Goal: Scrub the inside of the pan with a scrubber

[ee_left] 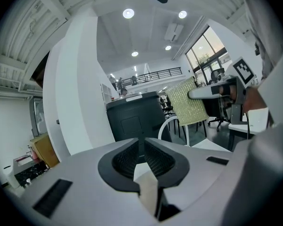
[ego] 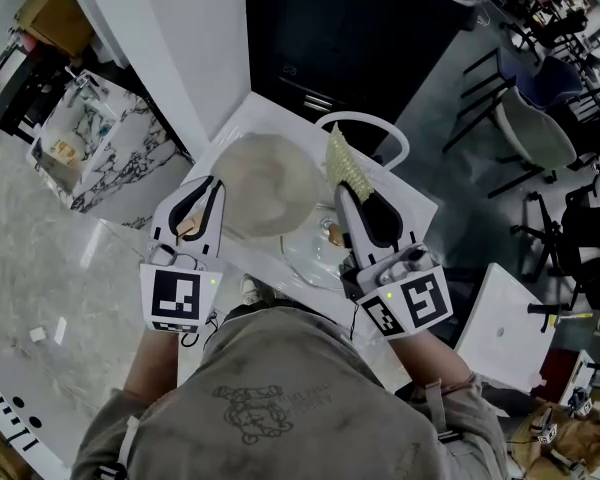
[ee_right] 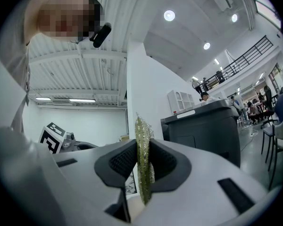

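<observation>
Head view: a round, pale grey-beige pan (ego: 270, 183) sat on the white counter (ego: 265, 113), between the two claws. The left claw (ego: 213, 188) lay at the pan's left rim with its tips drawn close together. The right claw (ego: 350, 196) was at the pan's right side and gripped a yellow-green glittery mesh scrubber (ego: 345, 165). The scrubber stuck out past the tips toward the far side, just beside the pan's right edge. Whether it touched the pan could not be told. A white curved chair back (ego: 375, 128) stood beyond the scrubber, and a dark cabinet (ego: 360, 28) rose at the far side.

Left gripper view: the left claw (ee_left: 142, 147) was nearly closed, its ribbed pads pinching a pale flat tab (ee_left: 148, 185) that ran back toward the camera. Whether that tab belonged to the pan was not clear. To the right, the right claw (ee_left: 212, 92) held the scrubber (ee_left: 191, 102) up as a flat sheet. The chair back (ee_left: 172, 124) and the cabinet (ee_left: 132, 121) stood behind.

Right gripper view: the right claw (ee_right: 142, 142) was clamped on the scrubber (ee_right: 142, 159), which stood edge-on and upright between the pads and poked out above and below them. The left claw's marker cube (ee_right: 52, 136) showed at the left, and the cabinet (ee_right: 203, 126) at the right.
</observation>
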`<state>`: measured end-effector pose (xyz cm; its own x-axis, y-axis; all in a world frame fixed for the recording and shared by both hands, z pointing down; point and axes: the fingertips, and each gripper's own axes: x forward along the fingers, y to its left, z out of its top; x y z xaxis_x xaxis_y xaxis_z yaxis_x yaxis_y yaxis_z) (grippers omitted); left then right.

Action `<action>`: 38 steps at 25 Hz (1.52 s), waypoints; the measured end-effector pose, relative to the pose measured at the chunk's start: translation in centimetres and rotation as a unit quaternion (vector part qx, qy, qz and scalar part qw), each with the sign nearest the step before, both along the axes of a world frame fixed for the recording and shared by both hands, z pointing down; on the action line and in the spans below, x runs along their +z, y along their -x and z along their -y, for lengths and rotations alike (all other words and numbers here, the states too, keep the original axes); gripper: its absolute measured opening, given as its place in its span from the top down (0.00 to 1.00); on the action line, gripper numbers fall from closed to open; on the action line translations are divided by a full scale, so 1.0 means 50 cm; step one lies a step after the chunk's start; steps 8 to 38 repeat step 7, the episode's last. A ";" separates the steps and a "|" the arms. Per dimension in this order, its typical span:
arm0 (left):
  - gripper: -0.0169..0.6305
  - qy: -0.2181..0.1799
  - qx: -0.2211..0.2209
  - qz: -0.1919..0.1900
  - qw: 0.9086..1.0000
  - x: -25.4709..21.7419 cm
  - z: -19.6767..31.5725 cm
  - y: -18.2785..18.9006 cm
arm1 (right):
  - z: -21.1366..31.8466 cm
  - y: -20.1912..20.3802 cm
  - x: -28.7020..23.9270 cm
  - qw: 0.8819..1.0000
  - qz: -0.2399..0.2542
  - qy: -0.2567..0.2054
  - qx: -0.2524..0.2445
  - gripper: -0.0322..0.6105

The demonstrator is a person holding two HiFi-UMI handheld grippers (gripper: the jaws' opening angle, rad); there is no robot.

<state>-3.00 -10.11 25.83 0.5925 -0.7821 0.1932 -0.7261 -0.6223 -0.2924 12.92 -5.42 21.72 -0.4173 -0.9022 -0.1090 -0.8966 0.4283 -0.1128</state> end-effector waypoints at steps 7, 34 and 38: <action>0.90 -0.005 -0.003 -0.005 1.000 -0.010 -0.009 0.004 | -0.009 0.001 0.006 1.000 0.000 0.004 0.000 0.84; 0.90 -0.005 -0.003 -0.005 1.000 -0.010 -0.009 0.004 | -0.009 0.001 0.006 1.000 0.000 0.004 0.000 0.84; 0.90 -0.005 -0.003 -0.005 1.000 -0.010 -0.009 0.004 | -0.009 0.001 0.006 1.000 0.000 0.004 0.000 0.84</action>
